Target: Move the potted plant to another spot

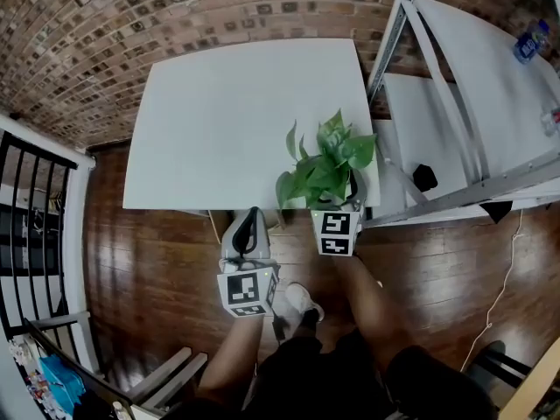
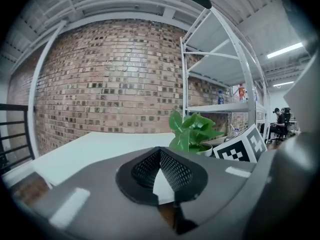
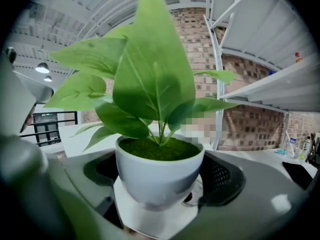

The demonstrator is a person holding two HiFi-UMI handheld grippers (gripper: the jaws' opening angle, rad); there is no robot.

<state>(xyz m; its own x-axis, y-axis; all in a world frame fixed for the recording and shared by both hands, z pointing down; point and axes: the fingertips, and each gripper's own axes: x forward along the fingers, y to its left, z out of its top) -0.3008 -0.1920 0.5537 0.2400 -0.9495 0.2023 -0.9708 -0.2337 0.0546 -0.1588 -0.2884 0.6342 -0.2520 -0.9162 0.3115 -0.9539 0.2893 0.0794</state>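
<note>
The potted plant, green leaves in a small white pot, stands at the front right edge of the white table. My right gripper reaches in from the table's front edge, and its jaws are closed against both sides of the pot; the right gripper holds it low, near the base. My left gripper hangs just off the table's front edge, left of the plant, its jaws shut together with nothing between them. From there the plant shows to the right.
A white metal shelf rack stands against the table's right side, with a black object and a bottle on it. A brick wall runs behind. A black railing is at the left. The floor is wood.
</note>
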